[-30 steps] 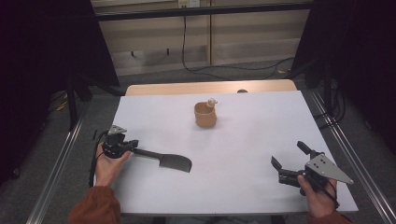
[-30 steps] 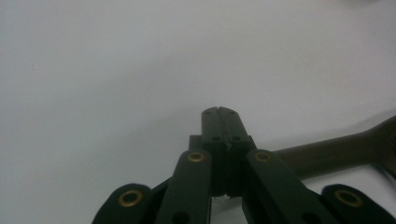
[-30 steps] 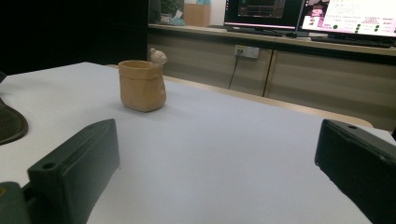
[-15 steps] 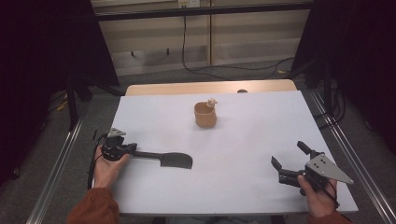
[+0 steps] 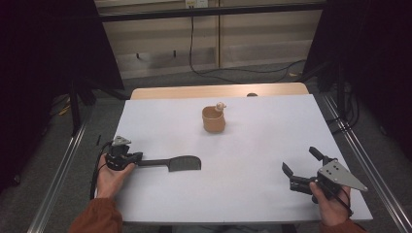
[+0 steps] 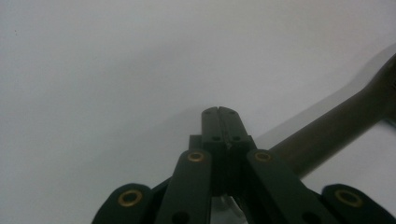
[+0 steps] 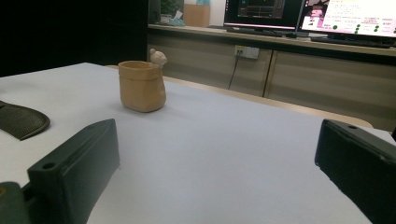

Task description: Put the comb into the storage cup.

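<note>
White tabletop (image 5: pixel 252 194) fills the scene, with a wooden edge beyond it and dark curtains at either side. On it lies a black spatula (image 5: pixel 167 163), its handle end at the left gripper (image 5: pixel 127 158) and its slotted blade stretching away from that gripper toward the table's middle. In the left gripper view the jaws stand pressed together, and the handle (image 6: pixel 327 135) runs past just beside them; whether they pinch it lower down is hard to tell, so I take them as shut beside it rather than on it. The spatula looks light and stiff, likely smooth plastic that could slip; the handle near its end seems the best place to take hold, across its narrow sides. Ahead of the right gripper (image 5: pixel 303 170), well apart, stands a tan cup (image 7: pixel 141 86) with a small figure on its rim. That gripper's jaws stand wide apart, holding nothing. Monitors (image 7: pixel 348 18) beyond show writing too small to read.
</note>
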Demonstrator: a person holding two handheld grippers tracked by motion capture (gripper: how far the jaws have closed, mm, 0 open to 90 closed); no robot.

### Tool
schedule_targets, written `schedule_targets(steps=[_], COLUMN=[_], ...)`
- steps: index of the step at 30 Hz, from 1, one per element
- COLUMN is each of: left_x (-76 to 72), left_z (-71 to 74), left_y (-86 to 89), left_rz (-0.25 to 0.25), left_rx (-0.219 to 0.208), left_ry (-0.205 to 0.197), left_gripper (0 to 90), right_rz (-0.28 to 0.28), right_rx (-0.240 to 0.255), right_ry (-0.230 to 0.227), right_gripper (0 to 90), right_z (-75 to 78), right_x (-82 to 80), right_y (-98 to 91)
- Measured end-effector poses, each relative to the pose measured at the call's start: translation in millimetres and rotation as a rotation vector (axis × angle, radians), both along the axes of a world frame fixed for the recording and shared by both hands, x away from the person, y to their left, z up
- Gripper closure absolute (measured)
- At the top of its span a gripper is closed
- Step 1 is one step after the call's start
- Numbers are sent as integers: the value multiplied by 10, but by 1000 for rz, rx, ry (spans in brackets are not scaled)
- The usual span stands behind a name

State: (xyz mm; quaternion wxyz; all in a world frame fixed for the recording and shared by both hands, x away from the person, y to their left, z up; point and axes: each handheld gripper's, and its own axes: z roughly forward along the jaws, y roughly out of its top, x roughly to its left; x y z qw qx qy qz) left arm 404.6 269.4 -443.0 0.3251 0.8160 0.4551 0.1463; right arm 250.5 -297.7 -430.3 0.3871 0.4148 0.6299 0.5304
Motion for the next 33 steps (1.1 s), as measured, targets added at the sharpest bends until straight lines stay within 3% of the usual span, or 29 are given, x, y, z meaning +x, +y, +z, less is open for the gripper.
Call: schedule_targets(steps=[10, 15, 25, 29, 33], left_x=[-60, -86, -148, -161, -181], left_z=[-19, -8, -18, -10, -9], left_y=[59, 65, 84, 80, 90], left_rz=[-13, -28, -27, -33, -34], left_rx=[-45, -22, -48, -25, -45], left_ry=[15, 11, 16, 8, 24], left_gripper=[900, 900, 900, 900, 900], right_rz=[2, 1, 2, 2, 2], right_rx=[0, 0, 0, 0, -1], right_ry=[0, 0, 0, 0, 0], right_gripper=[0, 0, 0, 0, 0], right_z=[0, 0, 0, 0, 0], right_x=[-2, 0, -2, -1, -1], right_y=[2, 1, 3, 2, 3])
